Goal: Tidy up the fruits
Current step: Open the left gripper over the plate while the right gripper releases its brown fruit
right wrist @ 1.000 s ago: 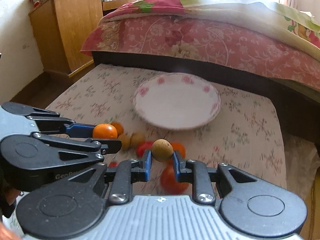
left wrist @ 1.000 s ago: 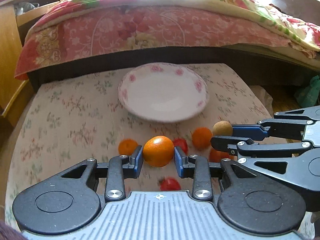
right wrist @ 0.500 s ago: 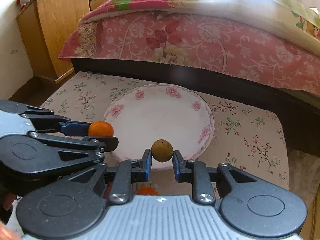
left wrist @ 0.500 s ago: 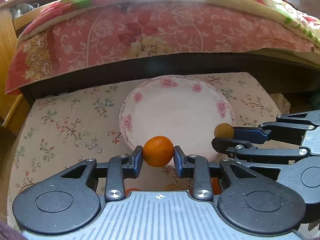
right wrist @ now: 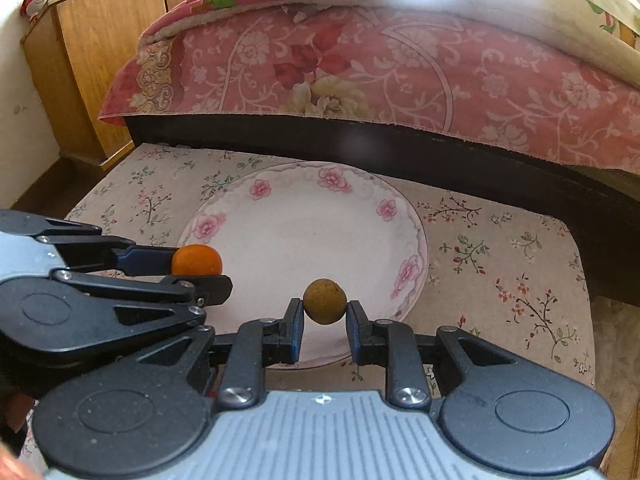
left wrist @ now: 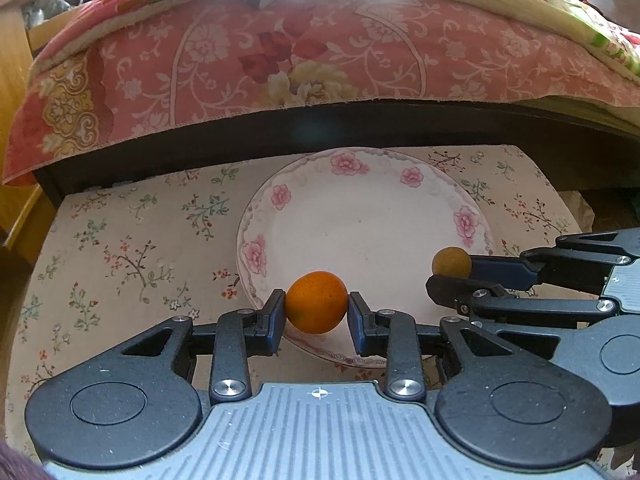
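Near rim of plate [left wrist: 256, 240] hidden behind hand-held gripper body; bed [right wrist: 360, 60] washed out by glare at top; cabinet [right wrist: 80, 40] contents blurred

A bright orange fruit [left wrist: 316, 302] sits between black tongs with blue pads [left wrist: 276, 316]; a dull brown-yellow fruit [right wrist: 324, 301] sits in the other pair. The plate [right wrist: 280, 216] is white with pink roses round its rim. The surface [left wrist: 120, 240] wears beige cloth sprigged with small flowers. At twelve o'clock, the bed's quilt [left wrist: 320, 52] is pink with red and cream blossoms.
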The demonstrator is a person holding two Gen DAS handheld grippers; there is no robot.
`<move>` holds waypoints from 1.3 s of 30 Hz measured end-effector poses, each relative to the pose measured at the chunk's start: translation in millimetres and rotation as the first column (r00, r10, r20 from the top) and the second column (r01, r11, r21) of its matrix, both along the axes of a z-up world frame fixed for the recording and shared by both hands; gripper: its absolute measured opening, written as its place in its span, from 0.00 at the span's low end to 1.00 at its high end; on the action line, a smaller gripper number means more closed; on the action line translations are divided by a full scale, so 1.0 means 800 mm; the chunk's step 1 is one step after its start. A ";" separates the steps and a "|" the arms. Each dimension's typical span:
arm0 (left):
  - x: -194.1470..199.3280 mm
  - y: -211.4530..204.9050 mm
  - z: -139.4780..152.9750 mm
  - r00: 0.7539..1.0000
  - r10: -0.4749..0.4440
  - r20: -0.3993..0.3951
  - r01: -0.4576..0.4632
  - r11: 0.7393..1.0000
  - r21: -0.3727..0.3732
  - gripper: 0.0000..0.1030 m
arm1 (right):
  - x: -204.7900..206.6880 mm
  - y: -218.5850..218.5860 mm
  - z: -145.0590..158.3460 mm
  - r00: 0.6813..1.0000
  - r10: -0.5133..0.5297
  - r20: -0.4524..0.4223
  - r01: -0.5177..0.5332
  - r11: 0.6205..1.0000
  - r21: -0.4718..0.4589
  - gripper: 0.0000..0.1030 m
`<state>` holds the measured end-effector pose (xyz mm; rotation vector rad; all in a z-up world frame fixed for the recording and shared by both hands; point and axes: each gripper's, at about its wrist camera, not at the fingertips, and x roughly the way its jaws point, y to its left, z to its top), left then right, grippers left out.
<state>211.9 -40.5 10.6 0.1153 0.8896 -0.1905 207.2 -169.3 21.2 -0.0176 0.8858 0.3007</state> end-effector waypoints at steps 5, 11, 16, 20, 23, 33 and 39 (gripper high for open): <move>-0.001 -0.001 0.000 1.000 0.000 0.004 0.000 1.000 0.003 0.43 | 0.002 -0.001 -0.003 1.000 -0.010 -0.002 0.010 1.000 -0.010 0.27; -0.003 0.002 0.004 1.000 0.004 0.016 -0.003 1.000 -0.002 0.48 | 0.003 -0.004 -0.002 1.000 -0.012 0.001 0.012 1.000 -0.011 0.27; -0.005 0.003 0.012 0.999 0.003 0.037 -0.003 1.000 -0.002 0.49 | 0.002 -0.004 0.001 1.000 -0.017 0.011 0.017 1.000 -0.010 0.28; -0.006 0.005 0.014 0.999 0.008 0.040 -0.007 1.000 -0.007 0.53 | 0.002 -0.005 0.003 1.000 -0.023 0.019 0.023 1.000 -0.009 0.30; -0.009 0.005 0.014 0.999 -0.001 0.044 0.001 1.000 -0.001 0.54 | 0.000 -0.006 0.005 0.999 -0.024 0.023 0.025 1.000 -0.008 0.30; -0.016 0.005 0.016 0.999 -0.003 0.045 0.003 1.000 0.001 0.55 | -0.007 -0.005 0.010 0.999 -0.027 0.033 0.027 1.000 -0.016 0.30; -0.022 0.004 0.019 0.999 0.000 0.046 0.000 1.000 0.001 0.55 | -0.013 -0.004 0.013 0.999 -0.029 0.040 0.029 0.999 -0.023 0.30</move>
